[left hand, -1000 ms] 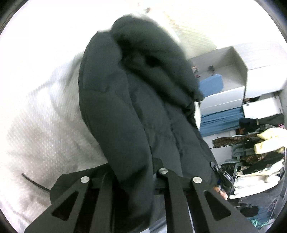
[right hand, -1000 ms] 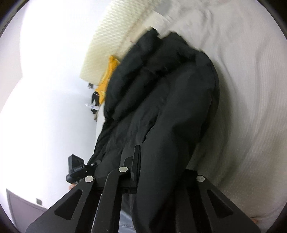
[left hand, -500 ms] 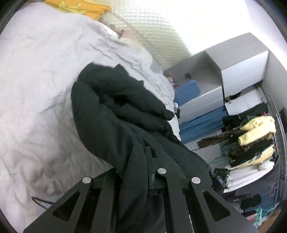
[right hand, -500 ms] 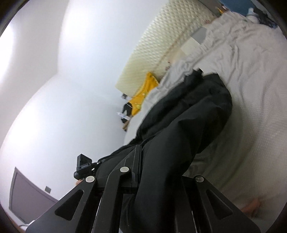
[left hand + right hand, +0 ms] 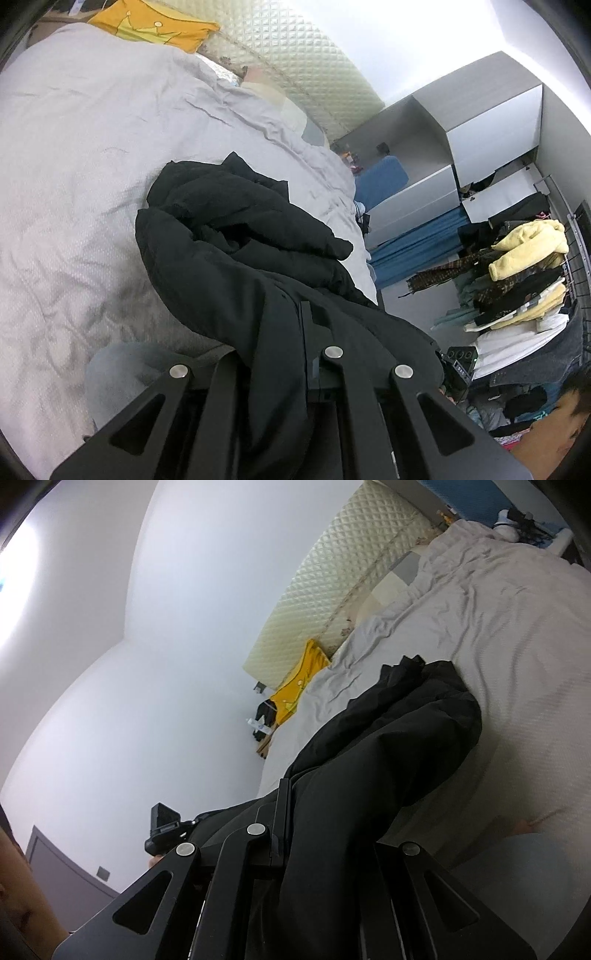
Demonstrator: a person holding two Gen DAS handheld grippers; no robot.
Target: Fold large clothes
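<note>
Both clamped: left hand-held gripper [image 5: 273, 369] and right hand-held gripper [image 5: 325, 849] grip the black puffer jacket [image 5: 236, 251], its far end bunched on the bed [image 5: 74, 155] ahead.

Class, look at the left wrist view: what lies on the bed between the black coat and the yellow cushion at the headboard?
Only bare, wrinkled grey bedsheet separates the black coat from the yellow cushion in the left wrist view.

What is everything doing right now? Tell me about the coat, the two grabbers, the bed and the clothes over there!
Coat: bunched up, far end lying on the bed, near end held by both grippers.
Left gripper: shut on the coat.
Right gripper: shut on the coat.
Bed: covered by a wrinkled grey sheet.
Yellow pillow: lying at the headboard.
Clothes rack: piled with clothes.
</note>
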